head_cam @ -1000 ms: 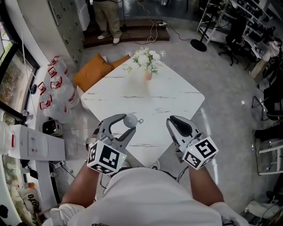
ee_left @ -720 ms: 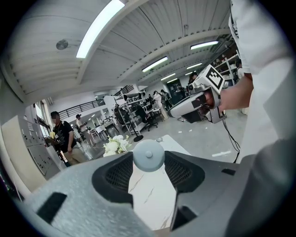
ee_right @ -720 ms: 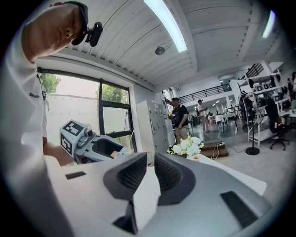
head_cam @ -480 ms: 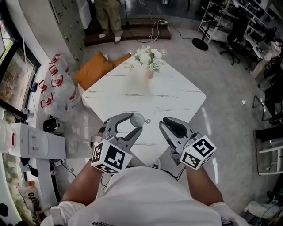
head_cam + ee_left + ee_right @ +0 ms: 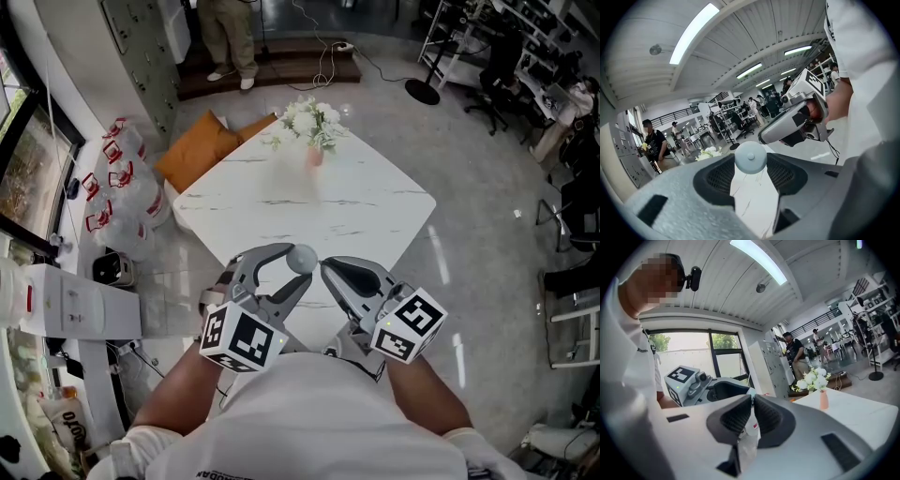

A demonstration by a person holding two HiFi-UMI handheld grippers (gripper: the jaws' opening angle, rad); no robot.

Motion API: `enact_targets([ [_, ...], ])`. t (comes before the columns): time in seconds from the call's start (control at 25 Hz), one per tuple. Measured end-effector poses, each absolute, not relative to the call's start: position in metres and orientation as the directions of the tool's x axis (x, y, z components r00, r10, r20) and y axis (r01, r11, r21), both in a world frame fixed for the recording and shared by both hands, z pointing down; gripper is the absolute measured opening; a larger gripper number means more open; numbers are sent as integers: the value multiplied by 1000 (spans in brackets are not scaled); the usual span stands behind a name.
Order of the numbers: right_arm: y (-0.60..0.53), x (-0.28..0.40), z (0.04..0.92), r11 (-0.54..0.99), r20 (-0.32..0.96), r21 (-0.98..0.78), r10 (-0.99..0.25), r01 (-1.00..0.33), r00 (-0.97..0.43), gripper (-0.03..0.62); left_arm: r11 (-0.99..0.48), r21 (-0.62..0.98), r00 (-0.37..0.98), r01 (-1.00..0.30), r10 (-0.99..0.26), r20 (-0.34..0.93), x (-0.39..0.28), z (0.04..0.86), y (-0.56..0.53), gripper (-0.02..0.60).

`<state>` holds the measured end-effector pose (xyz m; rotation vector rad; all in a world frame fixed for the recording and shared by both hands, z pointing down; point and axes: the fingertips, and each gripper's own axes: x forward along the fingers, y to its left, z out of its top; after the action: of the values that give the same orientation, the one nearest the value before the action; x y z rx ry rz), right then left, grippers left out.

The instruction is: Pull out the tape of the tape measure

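A round, pale blue-grey tape measure hangs over the near corner of the white marble table. My left gripper is shut on it at the fingertips. The left gripper view shows the same disc wedged between the two pads, its flat face towards the camera. My right gripper is shut, and its tip is just right of the tape measure. From the left gripper view the right gripper comes in from the upper right, its nose close to the disc. I see nothing between the right gripper's pads. No pulled-out tape shows.
A small vase of white flowers stands at the table's far corner. An orange cushion and plastic bags lie on the floor to the left. A person stands beyond the table. Office chairs and shelves fill the right.
Both grippers have drawn together over the table's near corner. The right one slid left until its tip reached the tape measure. The left one drifted slightly right, still holding it.
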<state>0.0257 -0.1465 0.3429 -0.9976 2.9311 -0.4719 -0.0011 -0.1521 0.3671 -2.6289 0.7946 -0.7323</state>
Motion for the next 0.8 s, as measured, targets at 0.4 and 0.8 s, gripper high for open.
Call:
enact_targets([
  [0.4, -151, 33, 344, 740, 96, -238, -626, -629, -774, 15, -796, -401, 702, -453, -596, 391, -5, 370, -157, 222],
  [0.8, -162, 67, 341, 676, 86, -253, -696, -692, -712, 14, -747, -429, 649, -508, -659, 380, -34, 363, -171, 221],
])
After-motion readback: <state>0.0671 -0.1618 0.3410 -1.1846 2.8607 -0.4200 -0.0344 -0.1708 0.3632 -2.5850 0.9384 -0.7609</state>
